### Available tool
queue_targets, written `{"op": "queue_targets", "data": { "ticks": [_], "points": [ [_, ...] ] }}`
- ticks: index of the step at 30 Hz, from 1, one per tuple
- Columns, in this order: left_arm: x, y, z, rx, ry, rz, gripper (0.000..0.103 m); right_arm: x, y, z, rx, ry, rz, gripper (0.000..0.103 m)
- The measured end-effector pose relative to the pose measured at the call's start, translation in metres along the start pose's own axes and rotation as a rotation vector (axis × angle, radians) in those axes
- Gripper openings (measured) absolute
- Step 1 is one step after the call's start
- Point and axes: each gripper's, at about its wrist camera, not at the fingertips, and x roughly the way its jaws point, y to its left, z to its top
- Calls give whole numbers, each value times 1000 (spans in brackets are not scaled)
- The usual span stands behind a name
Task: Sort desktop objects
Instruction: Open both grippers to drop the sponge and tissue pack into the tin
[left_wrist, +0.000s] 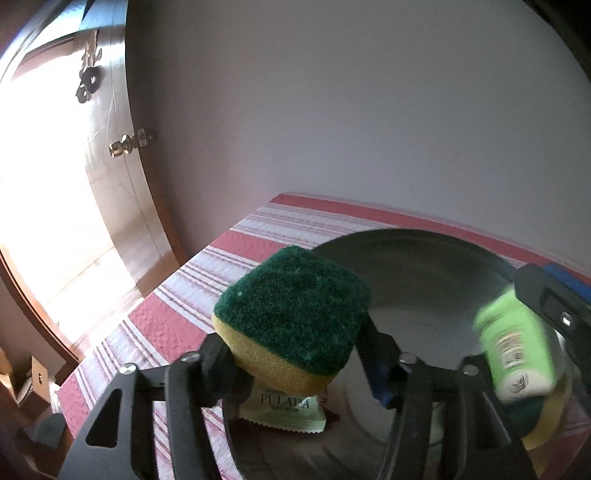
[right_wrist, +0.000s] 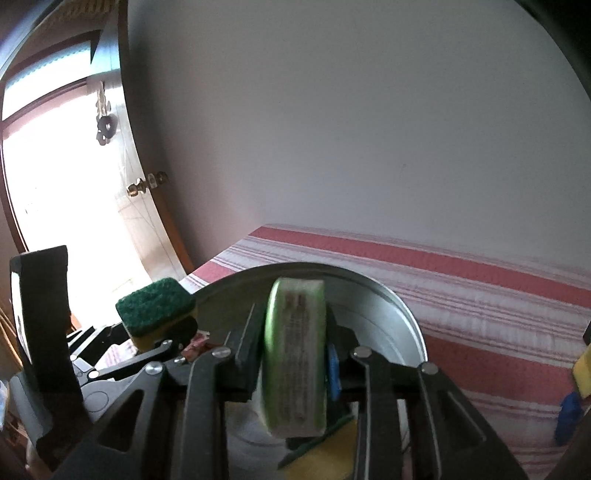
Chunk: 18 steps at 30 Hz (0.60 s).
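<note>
Sponge (left_wrist: 291, 314) sits between the fingers of the left gripper (left_wrist: 295, 363), green side up and yellow side down. The fingers look a little apart from it, so I cannot tell if they squeeze it. It hangs by the rim of a big metal bowl (left_wrist: 424, 266). The bowl stands on a red and white striped cloth (left_wrist: 177, 317). A small packet (left_wrist: 284, 410) lies under the sponge. The right gripper (right_wrist: 291, 363) has a light green packet (right_wrist: 295, 354) standing between its fingers, over the bowl. It looks blurry, and I cannot tell if the fingers press it. Another sponge (right_wrist: 325, 454) lies in the bowl below.
</note>
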Motion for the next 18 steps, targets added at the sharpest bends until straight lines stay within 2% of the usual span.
{"op": "queue_targets", "data": {
  "ticks": [1,2,5,8,10,18],
  "points": [
    [0,-1,0,2,-2,2,68,-3,-2,-1,6,-15,-13,71],
    [-2,-1,0,-2,-10,6,75,-9,-5,-3,21,-44,-27,82],
    [-8,0,-1,-19,-44,38,84,-21,-12,-3,50,-95,-32,84],
    [-10,-2,-3,-11,-56,47,84,-30,-20,-3,75,-136,-52,94],
    [-8,1,-4,-4,-62,57,84,-32,-20,-3,83,-149,-59,98],
    [-10,-2,-7,5,-62,67,85,-37,-21,-3,79,-164,-91,99]
  ]
}}
